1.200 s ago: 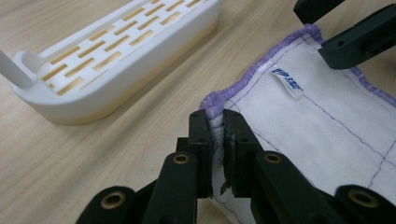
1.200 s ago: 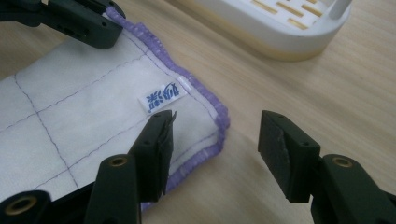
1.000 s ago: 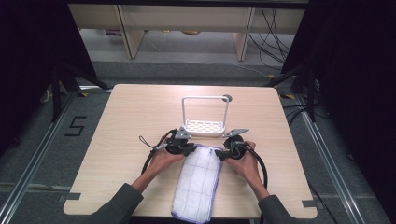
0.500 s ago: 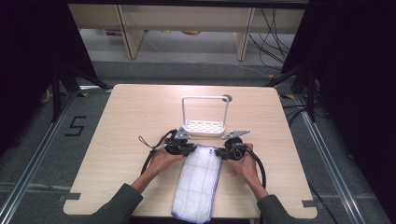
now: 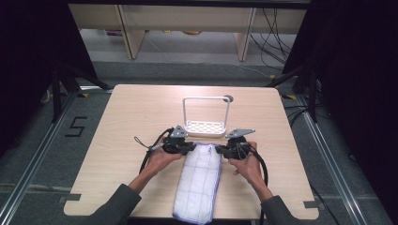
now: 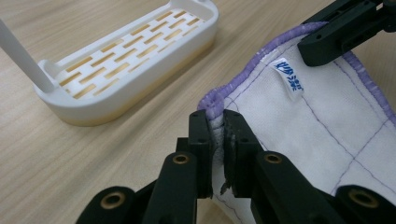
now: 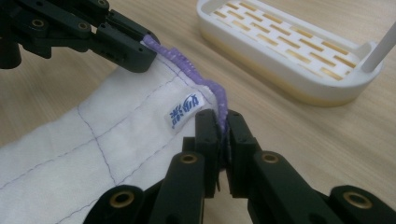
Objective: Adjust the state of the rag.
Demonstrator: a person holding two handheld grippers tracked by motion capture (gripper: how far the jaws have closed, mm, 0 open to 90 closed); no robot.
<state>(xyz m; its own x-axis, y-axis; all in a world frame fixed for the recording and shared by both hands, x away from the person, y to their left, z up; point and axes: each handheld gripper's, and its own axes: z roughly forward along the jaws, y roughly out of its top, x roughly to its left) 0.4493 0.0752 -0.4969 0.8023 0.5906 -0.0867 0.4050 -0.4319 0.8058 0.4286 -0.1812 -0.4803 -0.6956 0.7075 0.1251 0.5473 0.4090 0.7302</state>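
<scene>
My left gripper (image 6: 215, 135): jaws pinched tight on the far left corner of the white cloth (image 6: 322, 126), at its purple hem. My right gripper (image 7: 223, 135): likewise clamped on the far right corner, hem bunched between the jaws. Change since a second ago: both grippers sit slightly nearer together and the far edge rides just off the table (image 5: 141, 112); I judge the grasp complete and a lift toward the rack due. Cloth: folded long, running from the grippers to 6 o'clock, overhanging the near table edge. White rack (image 5: 205, 119): at 12 o'clock, just beyond, apart from the cloth. Hidden: cloth's underside and near end, cut off; label print illegible.
</scene>
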